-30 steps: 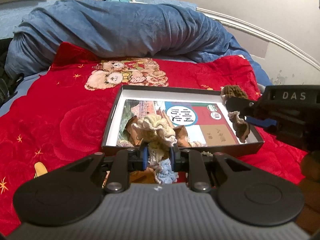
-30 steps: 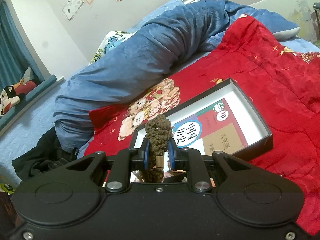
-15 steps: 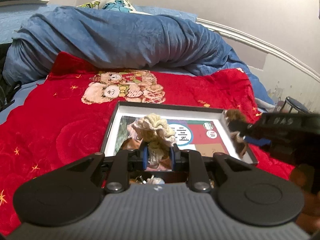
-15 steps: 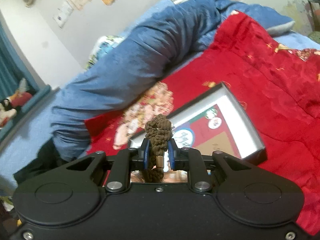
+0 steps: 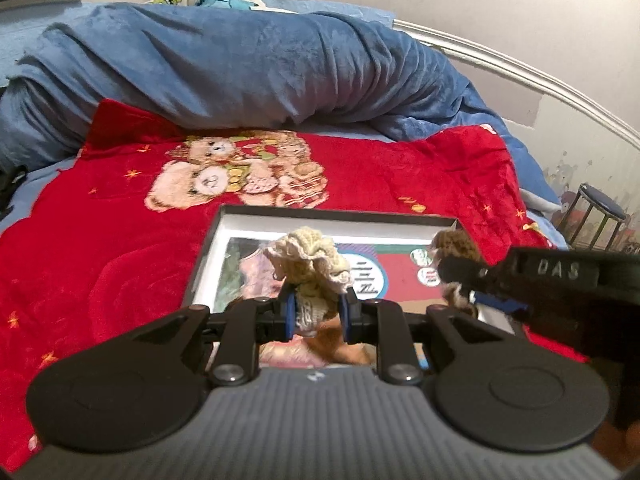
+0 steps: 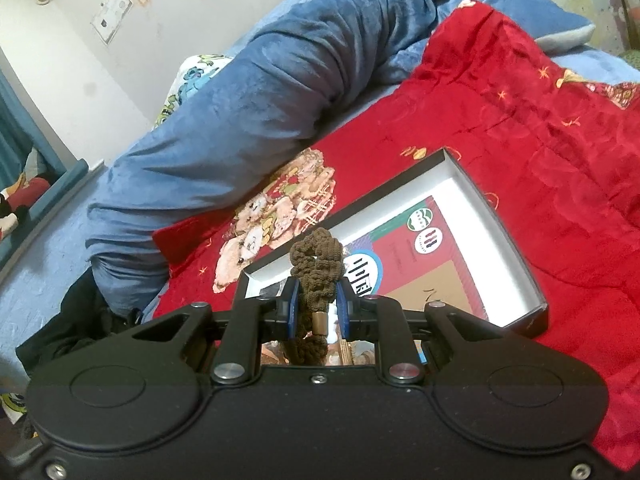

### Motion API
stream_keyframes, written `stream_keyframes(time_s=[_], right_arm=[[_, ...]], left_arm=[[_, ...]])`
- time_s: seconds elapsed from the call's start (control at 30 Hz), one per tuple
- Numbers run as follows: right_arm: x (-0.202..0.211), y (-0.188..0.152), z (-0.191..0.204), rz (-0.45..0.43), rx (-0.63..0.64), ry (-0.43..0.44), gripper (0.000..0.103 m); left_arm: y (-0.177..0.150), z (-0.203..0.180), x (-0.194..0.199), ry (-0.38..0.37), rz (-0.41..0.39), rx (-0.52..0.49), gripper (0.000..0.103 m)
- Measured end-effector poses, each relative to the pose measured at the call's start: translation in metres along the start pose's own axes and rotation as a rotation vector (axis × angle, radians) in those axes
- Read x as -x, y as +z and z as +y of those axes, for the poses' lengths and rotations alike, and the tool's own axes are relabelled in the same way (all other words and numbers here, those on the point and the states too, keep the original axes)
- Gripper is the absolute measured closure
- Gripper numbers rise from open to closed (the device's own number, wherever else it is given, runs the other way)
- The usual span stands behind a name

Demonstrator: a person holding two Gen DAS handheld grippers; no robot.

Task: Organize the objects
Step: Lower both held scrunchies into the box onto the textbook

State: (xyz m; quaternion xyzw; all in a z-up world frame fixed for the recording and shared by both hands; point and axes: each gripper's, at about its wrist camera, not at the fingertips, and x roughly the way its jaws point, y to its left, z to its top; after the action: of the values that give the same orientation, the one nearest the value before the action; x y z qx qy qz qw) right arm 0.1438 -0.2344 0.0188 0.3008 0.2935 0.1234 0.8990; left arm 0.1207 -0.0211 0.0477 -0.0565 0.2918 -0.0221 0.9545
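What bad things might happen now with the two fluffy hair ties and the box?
The cream scrunchie and brown scrunchie are each pinched by only a small part, so either might slip onto the red blanket. The right tool crosses close beside the left tool above the box, so they might bump.

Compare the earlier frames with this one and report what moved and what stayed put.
The left gripper has lifted the cream scrunchie clear of the box; a second ago its lower part still trailed down among the items there. The right gripper shifted a little over the box, the brown scrunchie with it. Both grips held throughout; the box and the red blanket stayed put.
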Motion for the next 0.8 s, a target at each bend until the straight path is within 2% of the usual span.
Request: stream_keyframes(time_s=[0.1,0.27,0.37,0.47,0.57,0.67,0.73,0.8], right_arm=[[-0.004,0.005,-0.002,0.011,0.01,0.0,0.084],[-0.019,0.012,-0.007,0.076,0.022,0.019,0.084],[-0.032,0.01,-0.01,0.107,0.014,0.024,0.084],[-0.044,0.006,-0.011,0.126,0.028,-0.026,0.084],[-0.05,0.002,-0.009,0.15,0.051,-0.091,0.084],[-0.049,0.001,-0.008,0.154,0.073,-0.161,0.084],[-0.047,0.002,-0.012,0.171,0.043,-0.199,0.084],[-0.043,0.001,-0.019,0.173,-0.001,-0.186,0.084]], left_arm=[[0.011,-0.006,-0.013,-0.005,-0.016,-0.006,0.078],[0.023,0.0,-0.026,-0.01,-0.064,-0.001,0.078],[0.018,0.012,-0.035,-0.023,-0.049,0.031,0.078],[0.009,0.02,-0.046,-0.024,-0.013,0.049,0.078],[0.002,0.019,-0.053,-0.06,0.023,0.067,0.078],[-0.005,0.004,-0.052,-0.087,0.026,0.029,0.078],[-0.011,-0.009,-0.052,-0.101,0.032,-0.001,0.078],[-0.015,-0.017,-0.053,-0.103,0.044,-0.016,0.078]])
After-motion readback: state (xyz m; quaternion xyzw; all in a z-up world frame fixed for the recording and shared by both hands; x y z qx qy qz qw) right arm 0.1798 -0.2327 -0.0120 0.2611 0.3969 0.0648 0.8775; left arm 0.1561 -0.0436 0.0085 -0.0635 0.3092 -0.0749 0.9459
